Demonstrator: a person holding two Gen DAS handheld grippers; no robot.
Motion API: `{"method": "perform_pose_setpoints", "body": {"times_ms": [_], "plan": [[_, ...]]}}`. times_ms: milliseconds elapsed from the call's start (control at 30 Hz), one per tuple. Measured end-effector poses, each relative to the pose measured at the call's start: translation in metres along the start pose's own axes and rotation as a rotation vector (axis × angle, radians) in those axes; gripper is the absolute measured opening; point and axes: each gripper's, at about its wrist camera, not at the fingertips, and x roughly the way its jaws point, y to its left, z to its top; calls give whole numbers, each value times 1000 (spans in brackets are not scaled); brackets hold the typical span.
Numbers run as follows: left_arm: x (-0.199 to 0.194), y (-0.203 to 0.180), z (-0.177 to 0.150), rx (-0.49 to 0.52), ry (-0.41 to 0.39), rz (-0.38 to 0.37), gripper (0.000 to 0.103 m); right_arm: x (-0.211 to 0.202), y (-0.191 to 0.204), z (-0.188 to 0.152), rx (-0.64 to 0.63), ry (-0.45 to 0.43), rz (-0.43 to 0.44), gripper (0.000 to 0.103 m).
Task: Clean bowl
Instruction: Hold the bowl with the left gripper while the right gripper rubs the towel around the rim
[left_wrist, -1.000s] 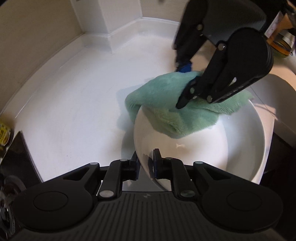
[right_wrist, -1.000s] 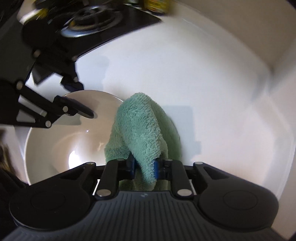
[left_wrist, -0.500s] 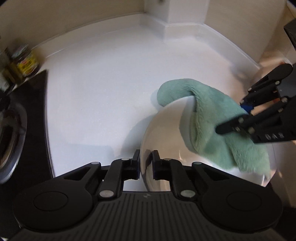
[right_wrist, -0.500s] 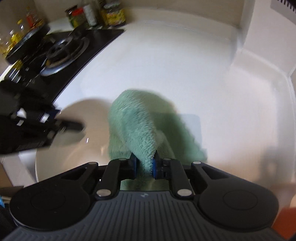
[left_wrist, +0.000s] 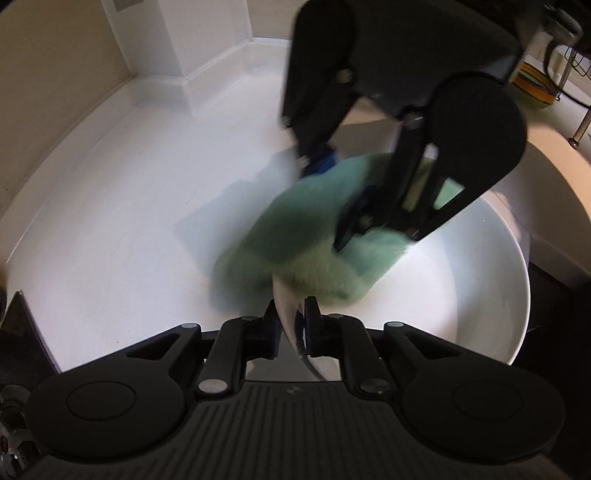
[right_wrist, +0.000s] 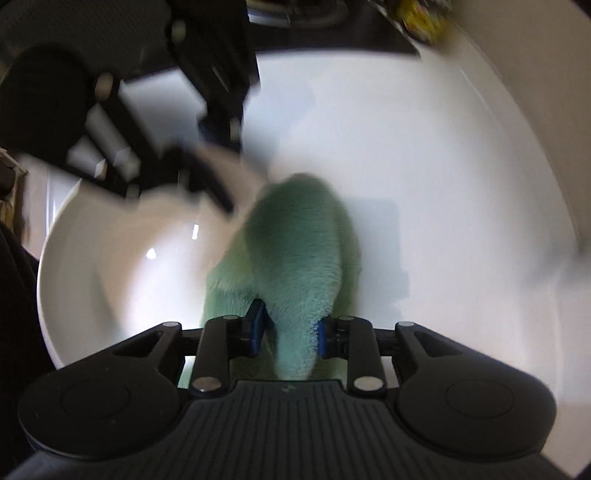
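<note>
Left wrist view has my left gripper (left_wrist: 292, 326) clamped on the near rim of the white bowl (left_wrist: 491, 295), which sits on the white counter (left_wrist: 110, 206) right ahead of the fingers; its jaws just widened a touch, rim between them. Just beyond that grip, the green cloth (left_wrist: 295, 243) drapes over the rim. My right gripper (right_wrist: 290, 328) pinches a fold of that cloth (right_wrist: 299, 258), and its jaws have just been opening with the cloth bunched between them. Bowl (right_wrist: 110, 266) lies left of it. Everything's pretty motion-blurred.
</note>
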Motion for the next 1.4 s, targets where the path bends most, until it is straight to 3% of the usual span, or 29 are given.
{"method": "perform_pose_setpoints", "body": {"times_ms": [67,200,300,367,567,633,767,867,933,967,1133,1200,1233,1400], "plan": [[-4,0,-4,-89,-7,23,15,1,-6,2,69,-34,31,23],[-24,-6,-21,-306,-27,76,17,-7,-11,-20,281,-75,4,19],[-28,-18,-28,-376,-41,108,16,-13,-12,-43,516,-104,6,16],[-20,-15,-29,-355,-39,103,10,-15,-3,-55,583,-108,-8,15],[-5,-7,-15,-152,-37,-13,7,-25,12,-69,432,17,90,15],[-2,-11,-7,-73,-28,-20,8,-27,8,-65,352,55,83,16],[0,-26,7,31,-17,-40,8,-19,10,-37,145,56,8,18],[4,-22,12,-7,-6,-39,10,-16,7,-16,79,7,-1,19],[6,-18,9,-103,-11,-17,12,-15,3,-13,110,-9,2,19],[3,-18,4,-165,-3,4,21,-16,1,-14,132,-22,0,18],[-13,-30,-23,-377,-8,73,27,-19,-3,-41,442,-85,-16,14],[-13,-34,-24,-389,-21,69,18,-22,4,-52,536,-100,-29,14],[-11,-36,-21,-367,-23,53,8,-25,8,-58,528,-88,-19,14],[-2,-18,-4,-160,-7,-6,6,-36,13,-84,436,-13,73,16]]}}
